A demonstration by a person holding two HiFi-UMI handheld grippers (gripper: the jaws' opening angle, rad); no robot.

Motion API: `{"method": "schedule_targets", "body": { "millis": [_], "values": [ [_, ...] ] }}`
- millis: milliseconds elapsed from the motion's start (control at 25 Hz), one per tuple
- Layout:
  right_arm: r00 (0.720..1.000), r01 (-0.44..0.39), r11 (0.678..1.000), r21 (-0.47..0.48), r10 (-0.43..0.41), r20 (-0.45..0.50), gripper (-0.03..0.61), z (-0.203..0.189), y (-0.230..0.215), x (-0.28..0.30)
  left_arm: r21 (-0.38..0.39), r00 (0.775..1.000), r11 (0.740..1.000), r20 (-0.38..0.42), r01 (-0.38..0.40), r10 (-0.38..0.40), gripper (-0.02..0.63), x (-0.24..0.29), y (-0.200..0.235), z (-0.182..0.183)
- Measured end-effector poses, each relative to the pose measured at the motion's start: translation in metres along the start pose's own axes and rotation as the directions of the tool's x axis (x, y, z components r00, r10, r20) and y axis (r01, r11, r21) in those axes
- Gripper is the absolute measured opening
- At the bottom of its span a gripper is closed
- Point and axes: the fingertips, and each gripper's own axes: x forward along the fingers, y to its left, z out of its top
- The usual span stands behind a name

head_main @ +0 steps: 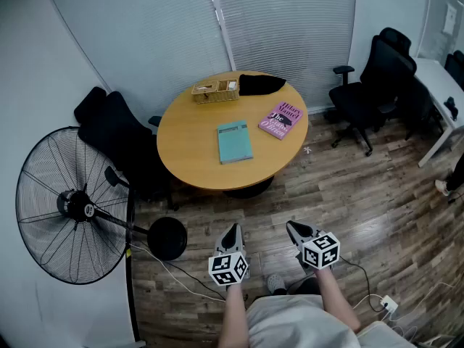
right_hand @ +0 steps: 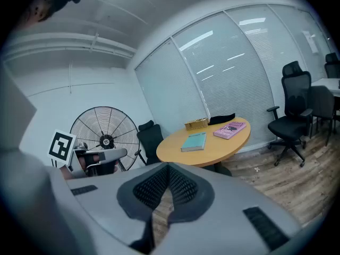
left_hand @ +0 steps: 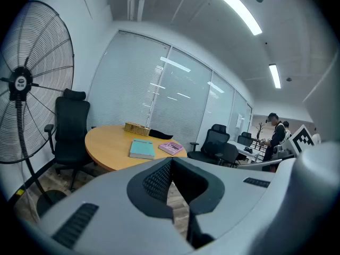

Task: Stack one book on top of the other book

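Note:
A teal book [head_main: 234, 141] lies flat near the middle of a round wooden table [head_main: 185, 147]. A pink book [head_main: 281, 119] lies to its right, apart from it. Both books also show far ahead in the left gripper view, teal book [left_hand: 142, 149] and pink book [left_hand: 170, 147], and in the right gripper view, teal book [right_hand: 194, 141] and pink book [right_hand: 230, 129]. My left gripper [head_main: 231, 232] and right gripper [head_main: 293, 229] hang over the floor well short of the table. Both are shut and empty, jaws meeting at their tips.
A wicker box [head_main: 215, 90] and a black cloth [head_main: 259, 84] sit at the table's far edge. A large standing fan [head_main: 69, 205] with a round base [head_main: 166, 237] is at the left. Black office chairs [head_main: 119, 140] [head_main: 373, 78] flank the table. Cables [head_main: 362, 285] lie on the wood floor.

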Motion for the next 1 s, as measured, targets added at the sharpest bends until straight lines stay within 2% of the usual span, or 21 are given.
{"method": "schedule_targets", "body": {
  "millis": [200,360,560,840,1000],
  "values": [
    [1.000,0.022,1.000,0.000,-0.022,0.008,0.015,0.003,0.002,0.002,0.006,1.000,1.000,-0.019,0.012,-0.012,0.026,-0.003,0.010,0.004],
    [0.998,-0.020,0.999,0.036,0.018,0.067,0.015,0.012,0.006,-0.002,-0.024,0.999,1.000,-0.035,0.018,-0.019,0.026,-0.008,0.016,0.000],
    [0.997,-0.021,0.998,0.061,0.017,0.070,0.015,0.012,0.000,0.005,-0.046,0.999,0.999,-0.039,0.021,-0.022,0.026,-0.012,0.028,-0.005],
    [0.994,-0.107,0.994,-0.030,0.108,0.017,0.015,0.024,0.013,0.041,-0.076,0.999,0.997,-0.033,0.013,-0.016,0.026,0.006,0.042,0.004],
    [0.985,-0.175,0.984,-0.037,0.175,-0.016,0.015,0.031,0.014,0.074,-0.079,0.999,0.997,-0.047,0.007,-0.010,0.026,0.029,0.055,0.008]
  ]
}}
